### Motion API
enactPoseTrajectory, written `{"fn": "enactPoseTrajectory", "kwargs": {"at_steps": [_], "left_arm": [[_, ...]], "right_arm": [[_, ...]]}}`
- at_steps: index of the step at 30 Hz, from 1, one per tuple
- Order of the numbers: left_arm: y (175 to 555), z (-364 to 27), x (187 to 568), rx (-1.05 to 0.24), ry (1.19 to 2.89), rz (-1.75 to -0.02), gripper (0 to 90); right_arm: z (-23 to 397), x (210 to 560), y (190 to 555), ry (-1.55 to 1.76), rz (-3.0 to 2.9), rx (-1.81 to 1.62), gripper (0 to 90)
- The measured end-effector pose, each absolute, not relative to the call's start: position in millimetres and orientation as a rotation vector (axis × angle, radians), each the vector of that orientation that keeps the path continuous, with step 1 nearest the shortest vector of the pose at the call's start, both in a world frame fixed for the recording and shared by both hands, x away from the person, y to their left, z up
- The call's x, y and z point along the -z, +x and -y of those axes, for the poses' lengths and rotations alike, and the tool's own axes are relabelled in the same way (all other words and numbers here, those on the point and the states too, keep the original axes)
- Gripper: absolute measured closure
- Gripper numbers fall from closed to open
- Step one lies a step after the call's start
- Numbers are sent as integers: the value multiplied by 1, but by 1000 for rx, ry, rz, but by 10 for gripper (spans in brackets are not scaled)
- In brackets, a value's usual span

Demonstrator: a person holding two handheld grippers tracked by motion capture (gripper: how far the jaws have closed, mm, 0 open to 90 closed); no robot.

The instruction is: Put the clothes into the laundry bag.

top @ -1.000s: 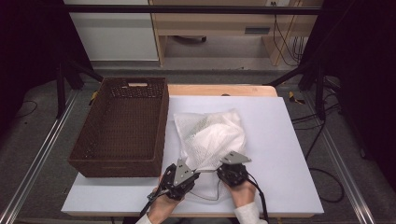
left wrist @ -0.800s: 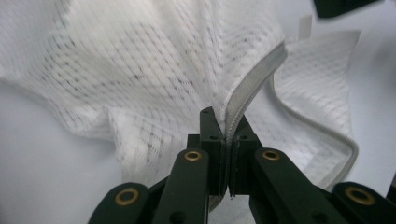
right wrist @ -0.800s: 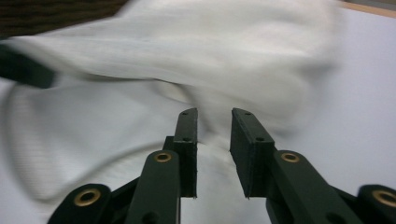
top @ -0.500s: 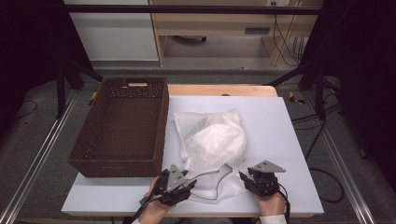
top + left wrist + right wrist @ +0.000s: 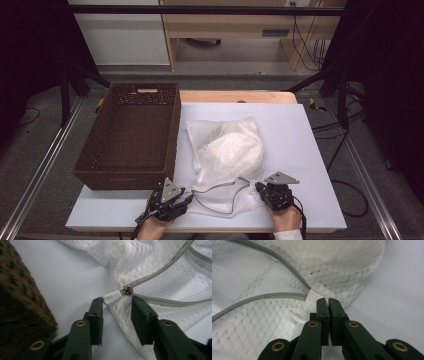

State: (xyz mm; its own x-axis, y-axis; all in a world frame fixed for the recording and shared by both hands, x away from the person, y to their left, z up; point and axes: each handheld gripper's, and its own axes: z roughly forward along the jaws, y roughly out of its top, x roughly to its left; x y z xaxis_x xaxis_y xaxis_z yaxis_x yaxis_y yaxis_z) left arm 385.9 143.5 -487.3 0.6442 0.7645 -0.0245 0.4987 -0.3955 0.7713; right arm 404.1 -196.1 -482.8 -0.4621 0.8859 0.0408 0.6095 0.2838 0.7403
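Left gripper view, zipper pull (image 5: 113,295) between hand-held gripper (image 5: 117,305) jaws

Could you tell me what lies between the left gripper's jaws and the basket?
Only bare white tabletop, in the left gripper view. The basket sits off to one side of the left gripper, whose open jaws flank the mesh bag's zipper pull.

the left gripper (image 5: 186,196) sits low at the near edge of the table, left of centre, held by a hand (image 5: 152,227) coming in from the bottom. its jaws point toward the far right corner, stand partly apart, and have just been closing; the pads press on nothing. the right gripper (image 5: 259,186) rests near the same edge, right of centre, jaws pointing left and pressed together after closing, with its hand (image 5: 286,220) behind.
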Motion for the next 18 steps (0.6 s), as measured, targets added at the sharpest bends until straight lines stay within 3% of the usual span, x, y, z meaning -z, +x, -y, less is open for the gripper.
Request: {"fn": "enactPoseTrajectory", "kwargs": {"at_steps": [7,10,15,18], "left_arm": [[384,-143,487,-481,2086,-988,857],[383,-144,487,-486,2077,-985,871],[383,-146,483,-509,2037,-985,880],[383,-147,483,-517,2031,-991,882]], "right_arm": [[238,476,384,1395,-2144,-972,895],[248,476,382,1421,-2064,-1012,747],[227,480,396,1377,-2093,-1052,622],[221,485,403,1405,-2118,-1035,725]]}}
